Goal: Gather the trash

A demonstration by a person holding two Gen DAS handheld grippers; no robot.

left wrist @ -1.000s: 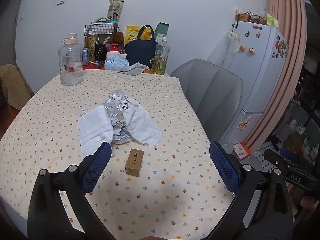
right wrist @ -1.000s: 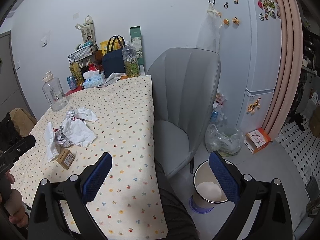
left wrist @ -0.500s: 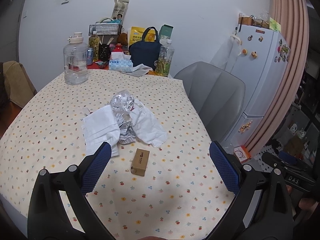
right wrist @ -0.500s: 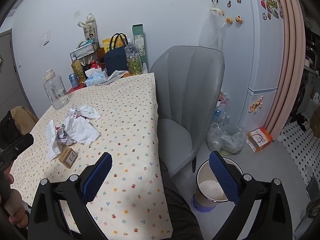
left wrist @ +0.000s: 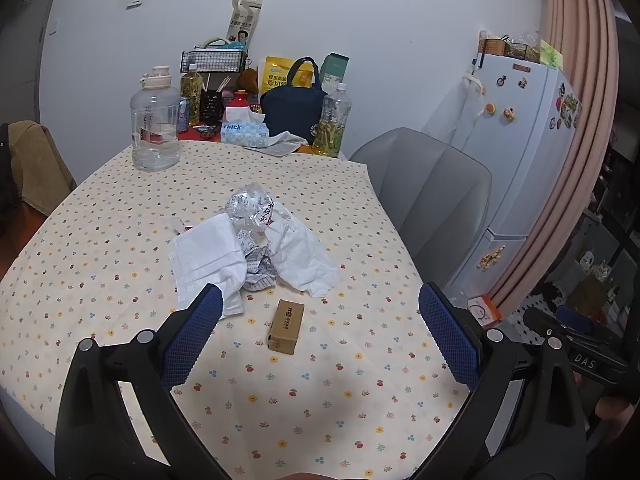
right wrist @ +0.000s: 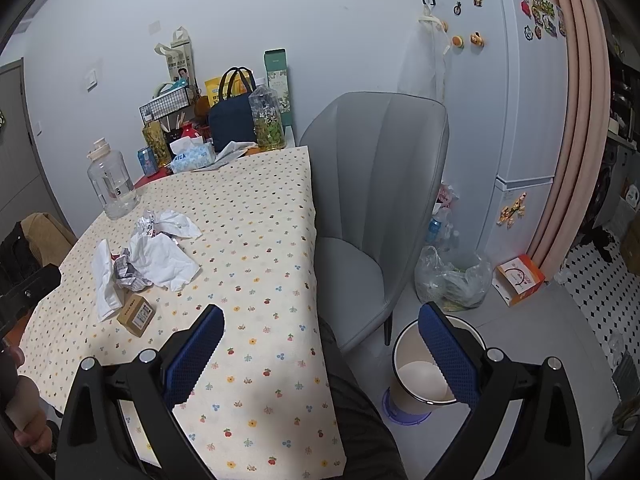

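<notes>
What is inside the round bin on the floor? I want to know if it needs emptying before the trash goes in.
The bin shows a pale bare bottom with no trash visible. The right hand-held gripper has a blue finger covering part of the interior, so that section cannot be checked.

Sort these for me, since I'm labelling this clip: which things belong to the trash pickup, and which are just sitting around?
Part of the job:
- white tissues
- crumpled wrapper
- small cardboard box
- bin on the floor
- left tongs and right tongs, both open and empty

Just lying about:
- water jug
- tissue box
- navy bag
- grey chair
</notes>
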